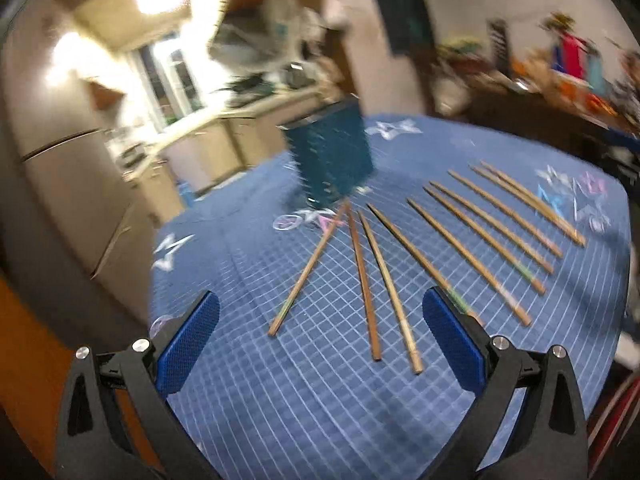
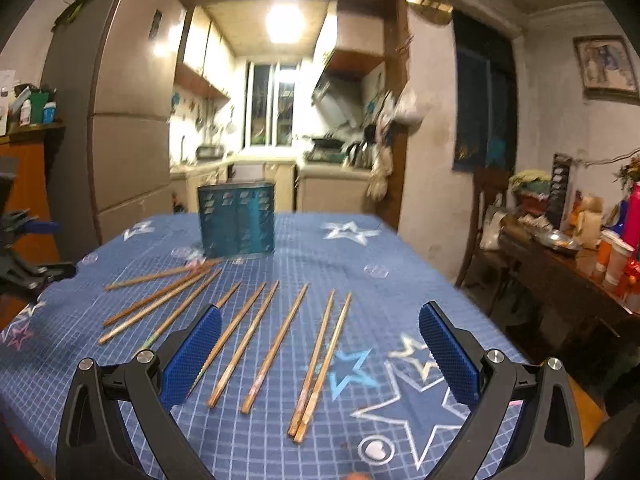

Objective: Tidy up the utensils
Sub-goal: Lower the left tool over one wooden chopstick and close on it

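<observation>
Table: blue tablecloth point(image 2: 304, 236) with a white grid and star prints covers the lower half of both views.
Chopsticks: wooden chopsticks point(image 2: 276, 344) lie loose on the cloth in a rough fan, tips pointing toward the far side of the table; none overlap the holder except one at the left of the fan whose far tip reaches its base.
Chopsticks, left wrist view: the same chopsticks point(image 1: 362, 280) spread from the frame centre toward the right edge, with a close pair farthest right.
Close pair: in the right wrist view two chopsticks point(image 2: 320, 364) lie side by side, touching, just right of centre.
Utensil holder: teal perforated holder point(image 2: 237, 220) stands upright on the far part of the table, above and left of centre; nothing shows above its rim.
Utensil holder, left wrist view: blurred by motion, the holder point(image 1: 330, 152) sits at the upper centre beyond the chopstick tips.
Left gripper: left gripper point(image 1: 320, 340) at the bottom of its view, blue pads spread wide apart, holding nothing, above the near ends of the left-hand chopsticks.
Right gripper: right gripper point(image 2: 320, 356) at the bottom of its view, blue pads spread wide apart, holding nothing; several chopsticks show between the two fingers.
Contact: whether either gripper touches the cloth cannot be told.
Background: kitchen with a lit ceiling lamp point(image 2: 285, 22) at the upper centre, a refrigerator point(image 2: 128, 120) at the left, and a cluttered sideboard point(image 2: 568, 264) at the right edge.
</observation>
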